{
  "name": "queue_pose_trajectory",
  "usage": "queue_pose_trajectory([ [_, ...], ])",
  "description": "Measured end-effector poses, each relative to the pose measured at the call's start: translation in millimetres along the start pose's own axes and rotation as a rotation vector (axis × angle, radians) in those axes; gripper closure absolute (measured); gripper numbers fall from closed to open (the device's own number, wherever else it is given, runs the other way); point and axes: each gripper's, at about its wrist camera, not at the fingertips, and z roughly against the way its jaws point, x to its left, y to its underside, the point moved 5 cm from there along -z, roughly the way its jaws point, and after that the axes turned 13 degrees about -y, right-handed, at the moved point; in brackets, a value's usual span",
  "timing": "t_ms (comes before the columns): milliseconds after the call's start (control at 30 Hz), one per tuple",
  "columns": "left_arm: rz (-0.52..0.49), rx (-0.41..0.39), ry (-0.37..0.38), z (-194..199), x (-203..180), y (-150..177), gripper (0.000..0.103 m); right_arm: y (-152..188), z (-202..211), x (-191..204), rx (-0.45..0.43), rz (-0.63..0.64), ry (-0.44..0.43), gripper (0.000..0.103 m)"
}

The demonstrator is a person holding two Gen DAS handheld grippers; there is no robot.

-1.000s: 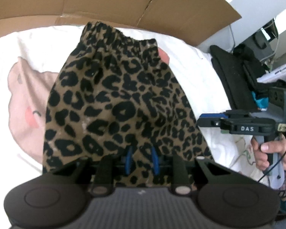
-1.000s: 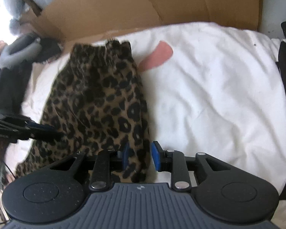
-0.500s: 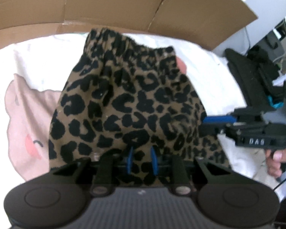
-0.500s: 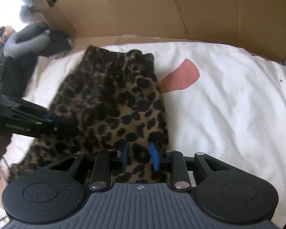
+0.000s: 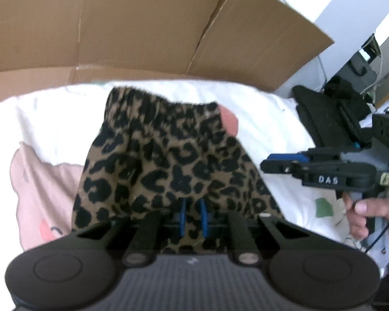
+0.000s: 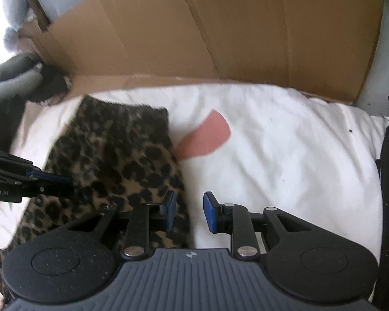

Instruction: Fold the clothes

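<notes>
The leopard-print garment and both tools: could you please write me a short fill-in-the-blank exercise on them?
1. The leopard-print garment lies on a ___ sheet.
2. Brown ___ panels stand behind the sheet.
3. The left tool pinches the garment's ___ hem.
4. The right tool has its blue pads ___ , gripping nothing.

Answers: white; cardboard; near; apart

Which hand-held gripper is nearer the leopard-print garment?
Left. The left hand-held gripper has closed on the leopard-print garment; the right hand-held gripper stands open at its edge.
</notes>
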Motion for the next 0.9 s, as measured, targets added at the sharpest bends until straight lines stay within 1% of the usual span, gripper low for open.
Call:
queue_pose_trajectory([
  [100,-0.004,-0.044,-0.016,4.5,-4.0,-9.2,0.091,-2.1,2.6,11.6,-0.023,0.011,-0.028,0.072],
  [233,-0.001,-0.056,-0.039,5.6,1.5,-14.2,0.091,-6.3,-3.0,25.6,-0.020,0.041,-0.057,0.072],
  [433,0.054,0.001,-0.106,-24.4,24.5,-11.5,0.091,5.0,-27.0,46.5,0.051,0.070,-0.078,0.072],
  [467,0.063,0.007,-0.109,-28.5,27.4,-10.4,0.091,7.9,-29.6,49.0,0.056,0.076,-0.078,0.072],
  [567,0.086,0.018,-0.104,-36.2,34.4,-6.4,0.092,13.7,-37.6,48.6,0.074,0.081,-0.061,0.071],
  [667,0.088,-0.027,-0.078,-26.9,33.3,-6.6,0.092,16.6,-44.2,41.2,0.088,0.082,-0.018,0.068],
  [733,0.092,-0.060,-0.056,-18.8,32.2,-7.9,0.092,16.9,-43.8,36.6,0.080,0.088,-0.006,0.069],
  [867,0.112,-0.098,-0.057,-8.0,36.6,-16.4,0.092,13.3,-36.9,27.1,0.063,0.109,0.047,0.069],
  [900,0.114,-0.106,-0.061,-6.0,38.2,-18.8,0.092,11.5,-35.0,24.6,0.061,0.095,0.040,0.069],
])
